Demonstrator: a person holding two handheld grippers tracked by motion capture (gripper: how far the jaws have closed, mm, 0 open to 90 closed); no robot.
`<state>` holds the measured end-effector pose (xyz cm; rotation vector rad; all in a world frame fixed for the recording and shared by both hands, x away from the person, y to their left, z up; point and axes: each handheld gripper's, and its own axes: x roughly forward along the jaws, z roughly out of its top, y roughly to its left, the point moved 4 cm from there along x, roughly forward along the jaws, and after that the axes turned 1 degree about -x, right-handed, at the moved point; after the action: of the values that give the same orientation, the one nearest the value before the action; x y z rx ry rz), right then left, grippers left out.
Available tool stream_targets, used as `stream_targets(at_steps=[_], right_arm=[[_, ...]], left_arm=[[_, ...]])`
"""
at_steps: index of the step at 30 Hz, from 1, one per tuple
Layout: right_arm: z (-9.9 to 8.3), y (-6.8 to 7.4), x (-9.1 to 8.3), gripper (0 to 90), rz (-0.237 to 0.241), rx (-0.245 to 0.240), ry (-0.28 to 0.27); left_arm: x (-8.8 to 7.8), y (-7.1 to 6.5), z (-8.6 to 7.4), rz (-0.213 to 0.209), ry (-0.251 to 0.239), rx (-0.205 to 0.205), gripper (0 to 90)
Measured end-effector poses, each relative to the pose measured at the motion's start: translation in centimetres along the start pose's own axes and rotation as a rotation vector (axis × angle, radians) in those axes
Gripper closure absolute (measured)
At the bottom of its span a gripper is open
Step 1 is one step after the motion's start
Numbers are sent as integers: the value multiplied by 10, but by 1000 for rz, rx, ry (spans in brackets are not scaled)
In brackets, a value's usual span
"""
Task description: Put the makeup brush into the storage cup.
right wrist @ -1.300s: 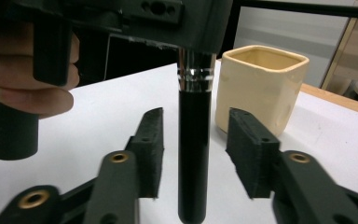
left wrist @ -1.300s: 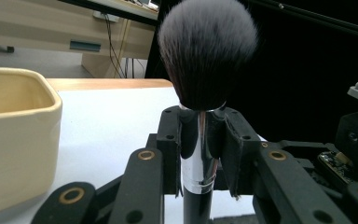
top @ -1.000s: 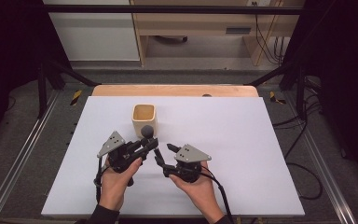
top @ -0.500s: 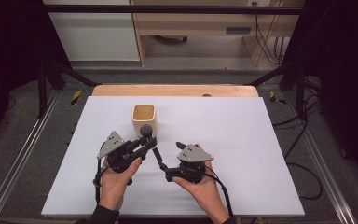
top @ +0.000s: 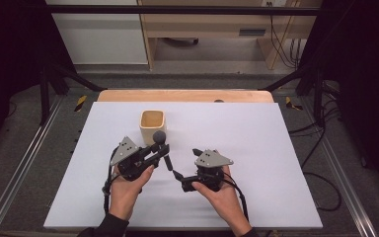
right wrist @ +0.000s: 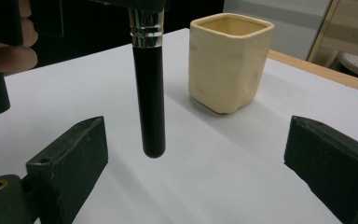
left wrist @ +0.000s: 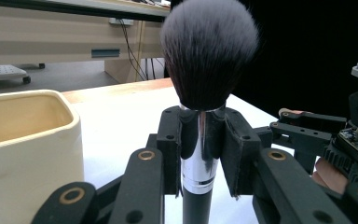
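Left tool: held in the person's left hand above the near-left part of the white counter. Jaws clamped on a makeup brush, pressing on its shiny metal collar just under the bristles. In the left gripper view the brush stands upright between the two black jaws, dark fluffy head on top, black handle running down out of frame. Left tool closed hard on it.

Cream cup: square-mouthed, upright on the counter, just beyond the left tool and near the brush head. Inside looks empty as far as can be seen. In the left gripper view the cup sits close on the left side; in the right gripper view the cup stands past the brush handle.

Brush handle: in the right gripper view the black handle hangs down with its rounded end clear of the counter, between the jaws but touching neither.

Right tool: in the person's right hand, near the counter's middle front, aimed toward the brush's lower end. Its jaws have just been opening and now stand wide apart; right tool grips nothing, handle end free in the gap.
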<state>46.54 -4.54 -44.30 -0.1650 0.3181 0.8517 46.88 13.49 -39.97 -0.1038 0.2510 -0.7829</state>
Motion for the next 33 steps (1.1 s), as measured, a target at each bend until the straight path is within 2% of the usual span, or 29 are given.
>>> stream_targets(at_steps=[17,29,33], right_arm=[[-7,-17,-7,62,-26,37,45],[-9,-27,-18,68,-37,50,60],[-9,-30,-23,68,-46,49,64]], left_arm=[[4,0,4,19,20,31,710],[0,8,16,46,7,42,709],[-2,10,20,60,13,58,709]])
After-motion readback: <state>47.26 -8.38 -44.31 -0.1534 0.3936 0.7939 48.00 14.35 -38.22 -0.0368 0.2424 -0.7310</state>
